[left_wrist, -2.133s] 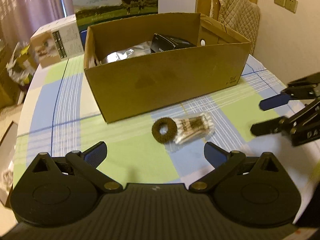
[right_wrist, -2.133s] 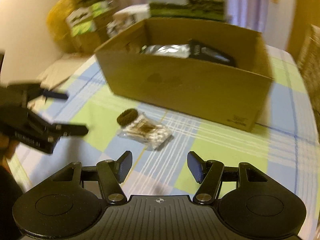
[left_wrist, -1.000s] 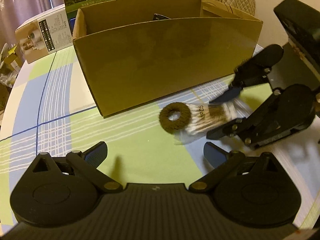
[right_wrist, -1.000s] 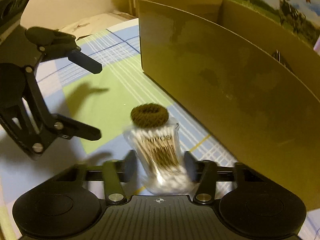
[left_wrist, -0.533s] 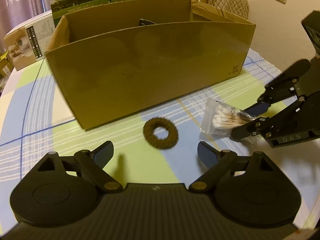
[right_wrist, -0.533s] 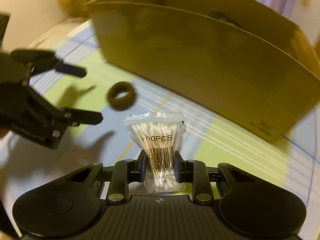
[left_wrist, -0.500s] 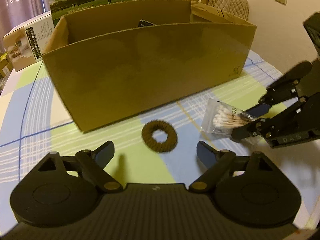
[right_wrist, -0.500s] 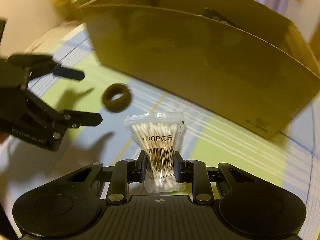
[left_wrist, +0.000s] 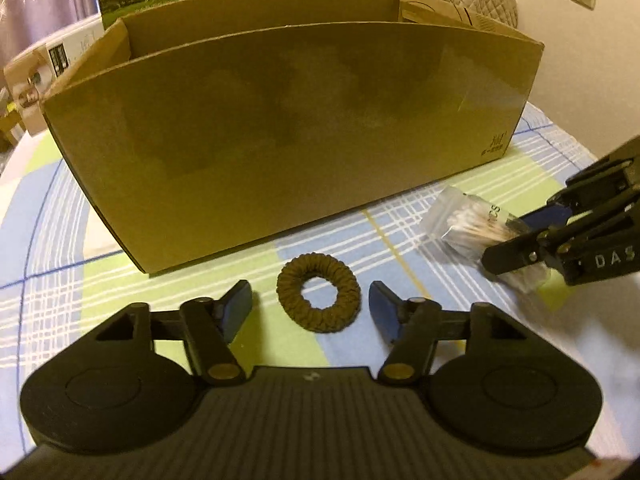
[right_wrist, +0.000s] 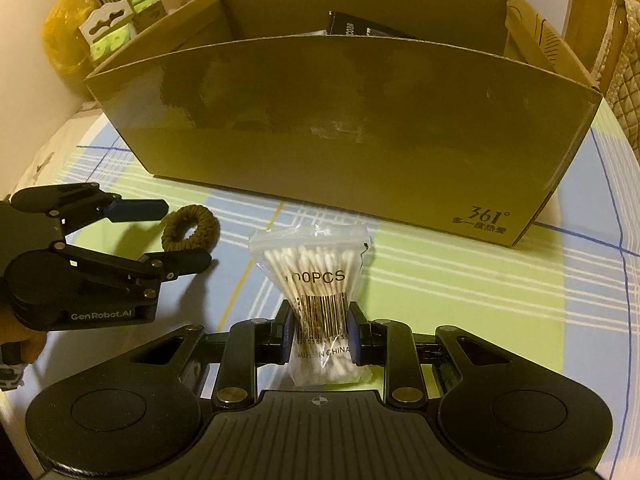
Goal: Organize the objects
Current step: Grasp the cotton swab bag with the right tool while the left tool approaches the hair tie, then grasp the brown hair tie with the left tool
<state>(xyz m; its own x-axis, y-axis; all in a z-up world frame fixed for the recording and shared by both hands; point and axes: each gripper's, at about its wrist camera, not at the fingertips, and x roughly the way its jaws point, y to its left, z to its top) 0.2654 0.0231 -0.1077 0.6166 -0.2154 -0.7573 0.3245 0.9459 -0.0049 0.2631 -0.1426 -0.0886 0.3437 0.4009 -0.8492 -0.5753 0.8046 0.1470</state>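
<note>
Left wrist view: left gripper (left_wrist: 310, 306) is spread wide, grasping nothing, with the brown knitted hair tie (left_wrist: 318, 298) lying flat on the checked tablecloth (left_wrist: 64, 280) between its fingers, neither pad touching it. The cardboard box (left_wrist: 288, 128) stands just behind. At far right, the right gripper (left_wrist: 520, 236) has a bag of cotton swabs (left_wrist: 468, 220) pinched, the bag sticking out toward the box.

Right wrist view: right gripper (right_wrist: 318, 336) is clenched on the cotton swab bag (right_wrist: 316, 280) at its barcode, low on the bag; most of it stands above the pads. The left gripper (right_wrist: 176, 236) straddles the hair tie (right_wrist: 191, 229) from the side. The box (right_wrist: 360, 140) wall rises ahead, with a black packet (right_wrist: 360, 30) visible inside.

Risks, my read:
- Slick plastic held near one end could pivot or slide out during the lift over the wall.
- The bag's free top could catch the box rim if it isn't lifted clear.
- The hair tie is low and soft; closing too high would skim over it, or the fingertips could drag the cloth.
- The two grippers are near each other, so they could collide if both head for the box.
</note>
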